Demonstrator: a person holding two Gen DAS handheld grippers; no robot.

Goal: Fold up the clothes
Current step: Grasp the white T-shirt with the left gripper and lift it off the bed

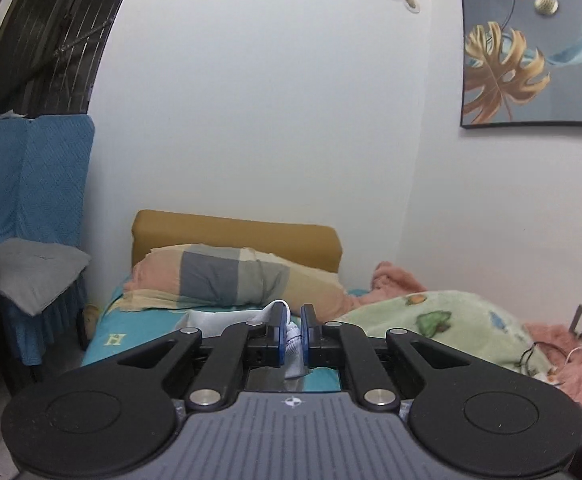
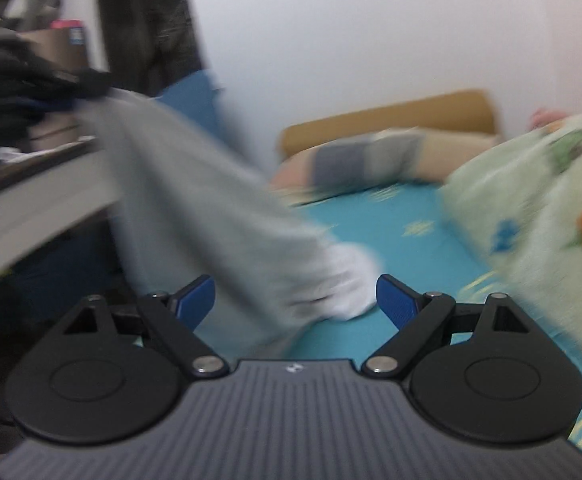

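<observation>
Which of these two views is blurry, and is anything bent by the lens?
Left wrist view: sharp; the left tool shut on white cloth; the fisheye bows the wall picture and the window frame. Right wrist view: motion-smeared, the grey garment, pillow and green blanket streaked; the open right tool stays crisp.

We see a bare strip of teal bedsheet (image 2: 403, 220) open between obstacles. Right side blocked by the heaped pale-green fleece blanket (image 2: 539, 200). Far end closed off by the patchwork pillow (image 1: 231, 276) against the mustard padded headboard (image 1: 235, 236). Left, the blue-covered chair (image 1: 39, 200) stands just beside the bed edge. A grey cloth (image 2: 211, 216) drapes across the sheet's left part.
</observation>
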